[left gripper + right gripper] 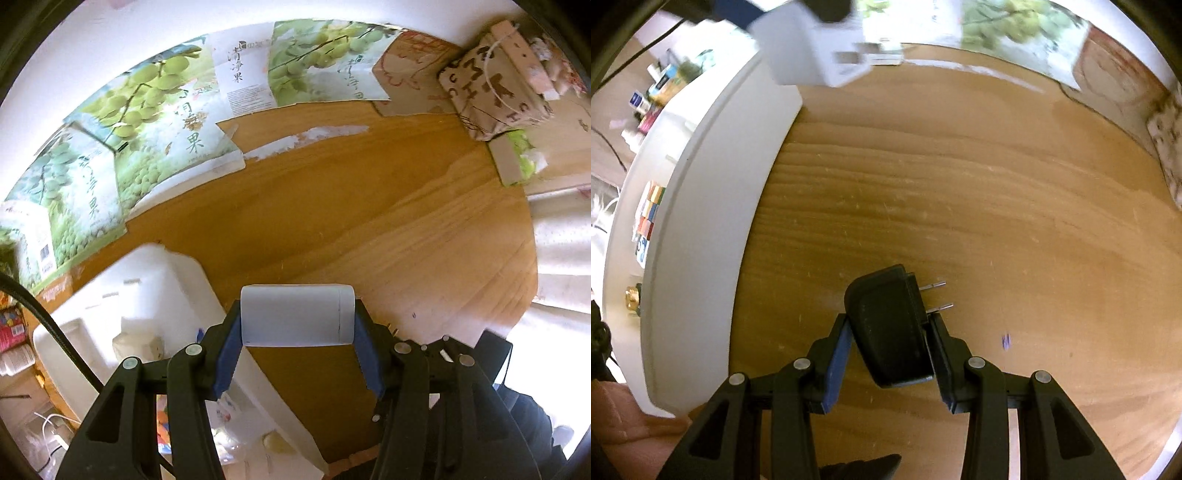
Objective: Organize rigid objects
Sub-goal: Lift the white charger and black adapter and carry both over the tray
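While one wooden worktop (960, 184) fills the middle with lots of bare room, one white tray (701, 229) runs down its left edge. Low in the frame, the left gripper (297, 332) pinches one white block (297, 315), and the right gripper (892, 354) pinches one black plug (890, 325).

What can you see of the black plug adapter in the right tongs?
The black plastic plug adapter is a rounded block with a matte, slightly textured face. Two metal prongs stick out of its right end, roughly level. The right tongs are shut on its sides with blue pads, holding it tilted above the wooden tabletop; nothing else touches it.
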Demonstrator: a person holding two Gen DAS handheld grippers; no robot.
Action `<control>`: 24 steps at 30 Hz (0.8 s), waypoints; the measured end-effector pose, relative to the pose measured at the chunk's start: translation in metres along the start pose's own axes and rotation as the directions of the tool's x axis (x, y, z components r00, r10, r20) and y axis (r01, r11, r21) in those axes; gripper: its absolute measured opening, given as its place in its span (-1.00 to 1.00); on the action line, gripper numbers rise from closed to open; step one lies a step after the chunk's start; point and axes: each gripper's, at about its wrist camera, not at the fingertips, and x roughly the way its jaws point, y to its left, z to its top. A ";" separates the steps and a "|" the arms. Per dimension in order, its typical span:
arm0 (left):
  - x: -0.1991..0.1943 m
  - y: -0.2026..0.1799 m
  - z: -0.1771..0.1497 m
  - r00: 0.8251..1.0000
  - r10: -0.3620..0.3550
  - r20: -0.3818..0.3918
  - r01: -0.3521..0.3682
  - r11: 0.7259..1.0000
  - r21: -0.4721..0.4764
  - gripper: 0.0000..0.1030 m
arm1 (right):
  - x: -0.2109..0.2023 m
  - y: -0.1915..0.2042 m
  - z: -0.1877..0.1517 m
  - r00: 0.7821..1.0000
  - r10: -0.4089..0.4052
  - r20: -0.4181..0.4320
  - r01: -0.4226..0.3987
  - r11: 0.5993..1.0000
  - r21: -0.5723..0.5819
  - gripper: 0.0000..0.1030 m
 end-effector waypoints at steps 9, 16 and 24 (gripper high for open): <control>-0.031 -0.008 -0.049 0.995 -0.021 0.094 0.023 0.999 -0.023 0.14 | -0.025 -0.005 -0.027 1.000 -0.023 0.021 0.022 0.998 0.052 -0.19; -0.054 -0.008 -0.081 0.984 -0.032 0.178 0.035 0.999 -0.013 0.14 | -0.046 0.009 -0.041 0.998 -0.056 0.029 0.054 0.997 0.053 -0.19; -0.066 0.011 -0.120 0.971 0.012 0.237 0.006 0.997 -0.077 0.14 | -0.075 0.014 -0.044 0.999 -0.002 0.047 -0.003 0.996 0.091 -0.19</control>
